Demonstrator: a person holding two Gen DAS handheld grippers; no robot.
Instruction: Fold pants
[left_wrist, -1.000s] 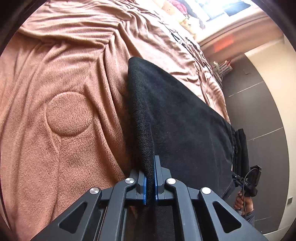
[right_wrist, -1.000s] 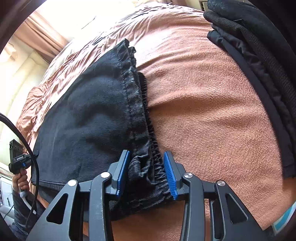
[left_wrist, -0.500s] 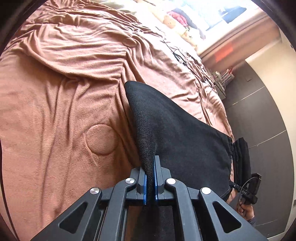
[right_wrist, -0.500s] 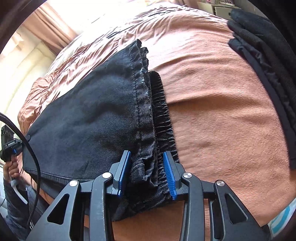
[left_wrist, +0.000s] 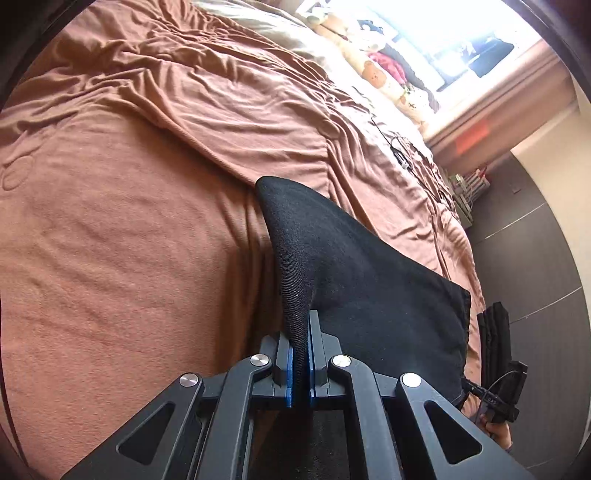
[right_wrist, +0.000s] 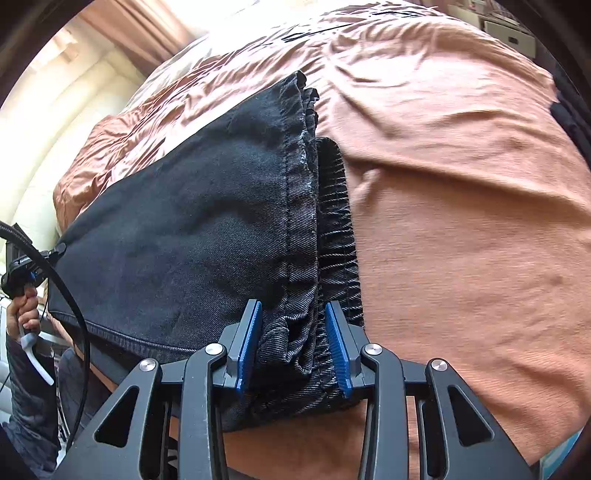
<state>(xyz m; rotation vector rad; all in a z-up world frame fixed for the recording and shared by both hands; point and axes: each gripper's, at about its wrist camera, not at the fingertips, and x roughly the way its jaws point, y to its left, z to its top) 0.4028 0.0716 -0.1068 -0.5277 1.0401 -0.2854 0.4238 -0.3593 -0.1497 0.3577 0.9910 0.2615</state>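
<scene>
While the pants (left_wrist: 362, 280) hang taut between the two grippers, raised off the bed (left_wrist: 129, 240), the step in hand looks like carrying the folded garment over the brown cover to lay it down or fold it again. The left gripper (left_wrist: 301, 363) is pinched nearly together on a thin folded edge of the dark cloth. The right gripper (right_wrist: 293, 345) is clamped, jaws part way apart, on a thick bunch of hem and elastic waistband (right_wrist: 338, 221).

To do this well, both hands should travel together so the stretch between them stays even; if one hand leads, the layers may skew and the edges slip out of line. The thick bunch on the right seems secure, but the thin edge on the left could slide out if pulled hard. Lowering the far side first would likely keep the fold flat.

No box, basket or drawer is clearly in view. At the far edge of the bed some soft toys (left_wrist: 373, 70) and clothes lie near a bright window; details are too small to tell.
</scene>
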